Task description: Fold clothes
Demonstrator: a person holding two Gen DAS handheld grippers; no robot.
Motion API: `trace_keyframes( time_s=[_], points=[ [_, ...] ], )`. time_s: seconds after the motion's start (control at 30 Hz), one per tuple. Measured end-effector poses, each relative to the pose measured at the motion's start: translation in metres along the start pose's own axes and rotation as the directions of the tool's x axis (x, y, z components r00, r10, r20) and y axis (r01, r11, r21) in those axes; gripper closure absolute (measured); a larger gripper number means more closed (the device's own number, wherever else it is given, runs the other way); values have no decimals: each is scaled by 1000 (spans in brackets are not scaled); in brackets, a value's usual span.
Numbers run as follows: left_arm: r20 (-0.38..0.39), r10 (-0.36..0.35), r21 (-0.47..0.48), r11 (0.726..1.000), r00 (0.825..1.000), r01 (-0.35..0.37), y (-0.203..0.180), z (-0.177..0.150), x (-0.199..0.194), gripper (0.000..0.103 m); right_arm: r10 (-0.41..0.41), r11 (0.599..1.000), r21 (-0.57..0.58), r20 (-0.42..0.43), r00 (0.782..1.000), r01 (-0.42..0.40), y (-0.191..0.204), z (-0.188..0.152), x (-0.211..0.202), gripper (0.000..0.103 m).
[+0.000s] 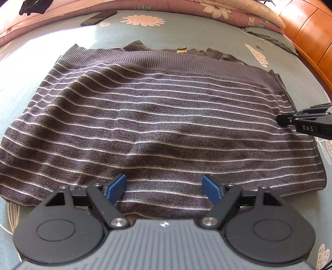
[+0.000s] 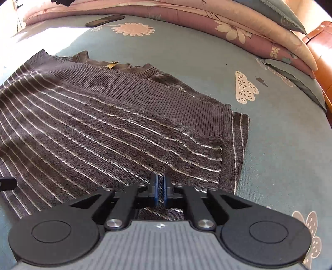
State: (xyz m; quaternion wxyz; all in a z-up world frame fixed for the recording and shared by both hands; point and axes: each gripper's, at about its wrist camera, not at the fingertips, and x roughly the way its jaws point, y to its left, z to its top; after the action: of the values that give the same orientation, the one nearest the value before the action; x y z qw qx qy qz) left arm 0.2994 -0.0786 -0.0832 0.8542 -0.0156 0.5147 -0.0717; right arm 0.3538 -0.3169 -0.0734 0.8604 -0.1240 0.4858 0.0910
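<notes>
Whether the closed right tool (image 2: pixel 160 190) pinched the striped knit sweater (image 1: pixel 157 124) was unclear; the left tool (image 1: pixel 165 188) gaped above the ribbed, folded fabric on the bed (image 2: pixel 280 145).

Phone (image 1: pixel 99 18) on floral bedsheet (image 1: pixel 186 31), pink quilt (image 2: pixel 238 31) behind.

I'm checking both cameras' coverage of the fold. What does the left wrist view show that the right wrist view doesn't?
Only the left wrist view: the open left gripper over the striped sweater's near edge, and the sweater's whole width.
Only the right wrist view: the right gripper's blue pads shut near the sweater's near edge, and a sleeve edge poking out beside the fold.
Both: the sweater, bedsheet, phone.
</notes>
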Motion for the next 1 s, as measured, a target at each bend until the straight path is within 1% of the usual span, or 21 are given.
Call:
trace_keyframes(
  time_s=[0.07, 0.1, 0.13, 0.2, 0.27, 0.33, 0.37, 0.43, 0.5, 0.57, 0.63, 0.67, 0.7, 0.73, 0.77, 0.8, 0.83, 0.87, 0.93, 0.97, 1.0],
  points=[
    [3, -2, 1, 1000, 1000, 2, 3, 1, -2, 23, -20, 1000, -14, -10, 1000, 19, -3, -1, -3, 99],
    [8, -3, -1, 1000, 1000, 3, 4, 1, -4, 23, -37, 999, -21, -13, 999, 36, -5, -1, -5, 102],
    [13, -5, -3, 1000, 1000, 5, 6, 2, -6, 23, -66, 998, -21, -16, 998, 66, -8, -1, -7, 102],
    [28, -12, -11, 1000, 1000, 12, 9, 3, -10, 23, -100, 995, -14, -24, 995, 100, -14, 1, -9, 102],
    [42, -17, -18, 1000, 999, 18, 13, 5, -14, 23, -100, 995, -10, -34, 994, 100, -13, 3, -13, 103],
    [56, -5, -16, 1000, 998, 6, 18, 6, -17, 23, -95, 996, -3, -44, 995, 95, -11, 5, -16, 102],
    [63, 0, -15, 1000, 998, 1, 20, 6, -19, 23, -70, 997, 11, -45, 997, 70, -7, 7, -18, 101],
    [77, 6, -16, 1000, 997, -5, 25, 7, -22, 23, -11, 999, 33, -28, 1000, 12, 4, 13, -22, 96],
    [99, 22, -29, 999, 995, -19, 33, 9, -29, 24, 71, 997, 30, -7, 997, -71, 22, 20, -24, 84],
    [147, 24, -26, 999, 989, -21, 46, 15, -40, 25, 146, 989, 29, 1, 989, -146, 41, 28, -25, 82],
    [204, 49, -21, 999, 978, -45, 63, 25, -50, 29, 202, 979, 19, -1, 979, -202, 61, 35, -22, 82],
    [236, 67, -19, 998, 970, -64, 73, 31, -55, 37, 217, 976, 10, 0, 976, -217, 70, 38, -21, 82],
    [264, 85, -17, 996, 961, -84, 83, 38, -59, 46, 230, 973, 1, 1, 973, -230, 79, 41, -20, 79],
    [277, 105, -9, 994, 955, -107, 95, 45, -59, 50, 232, 973, -9, 3, 973, -232, 88, 43, -19, 77],
    [287, 125, -3, 992, 950, -130, 106, 53, -58, 60, 239, 971, -15, 6, 971, -239, 94, 45, -19, 72],
    [282, 145, 2, 988, 948, -152, 117, 59, -53, 66, 247, 969, -17, 11, 969, -247, 99, 46, -19, 70],
    [269, 166, 2, 985, 949, -173, 128, 66, -46, 68, 256, 967, -9, 16, 967, -256, 103, 48, -20, 68],
    [255, 166, 3, 985, 952, -173, 137, 71, -40, 71, 265, 964, 1, 18, 964, -265, 107, 50, -20, 64],
    [243, 117, 28, 991, 963, -127, 148, 79, -29, 71, 275, 961, 9, 23, 961, -275, 112, 54, -19, 64],
    [245, 68, 63, 994, 967, -85, 150, 83, -23, 71, 283, 959, 7, 29, 959, -283, 115, 57, -19, 64],
    [226, 18, 94, 995, 974, -40, 149, 87, -17, 71, 290, 957, 3, 31, 957, -290, 119, 60, -18, 64]
  ],
)
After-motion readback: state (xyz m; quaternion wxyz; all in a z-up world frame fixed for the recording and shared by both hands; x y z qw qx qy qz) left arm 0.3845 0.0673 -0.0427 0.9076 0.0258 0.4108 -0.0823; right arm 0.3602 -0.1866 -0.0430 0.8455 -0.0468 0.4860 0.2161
